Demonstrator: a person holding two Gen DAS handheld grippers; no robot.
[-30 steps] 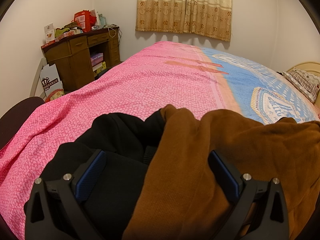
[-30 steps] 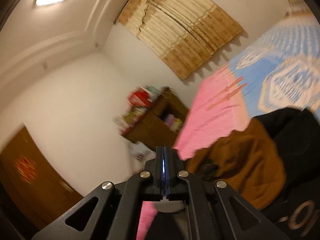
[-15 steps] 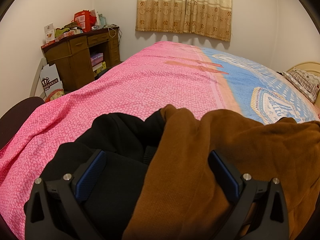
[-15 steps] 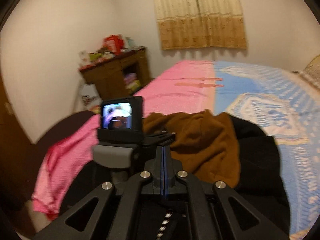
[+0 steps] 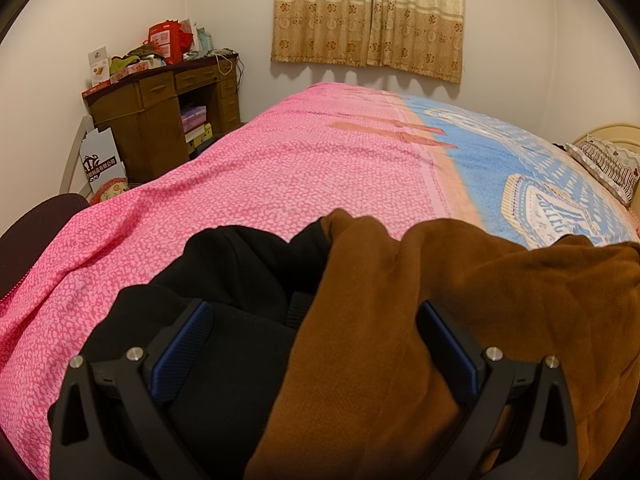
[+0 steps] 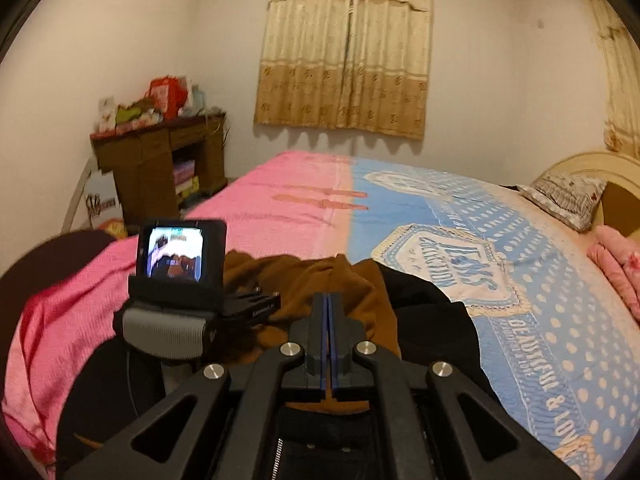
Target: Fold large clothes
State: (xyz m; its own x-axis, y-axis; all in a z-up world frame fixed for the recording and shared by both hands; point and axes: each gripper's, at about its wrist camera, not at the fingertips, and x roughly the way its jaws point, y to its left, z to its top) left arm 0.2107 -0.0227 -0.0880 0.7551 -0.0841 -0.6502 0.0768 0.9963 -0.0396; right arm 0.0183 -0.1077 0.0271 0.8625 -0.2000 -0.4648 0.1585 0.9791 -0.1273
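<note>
A brown garment (image 5: 460,300) lies crumpled on top of a black garment (image 5: 224,280) at the near edge of the bed. My left gripper (image 5: 316,320) is open, resting just above the pile, its blue-padded fingers (image 5: 184,336) spread over both garments and holding nothing. In the right wrist view the brown garment (image 6: 304,280) and black garment (image 6: 432,328) lie ahead. My right gripper (image 6: 327,320) is shut with nothing between its pads, hovering above the pile. The left gripper's body with its lit screen (image 6: 176,256) shows at the left.
The bed has a pink and blue cover (image 5: 320,160). A cluttered wooden desk (image 5: 160,120) stands at the left wall, with a dark chair (image 5: 36,224) near the bed's corner. Pillows (image 6: 568,196) lie at the headboard on the right. Curtains (image 5: 368,16) hang at the back.
The right gripper has swung from a tilted view of ceiling and wall to level, facing the bed, and risen slightly. The left gripper and the garments have not moved.
</note>
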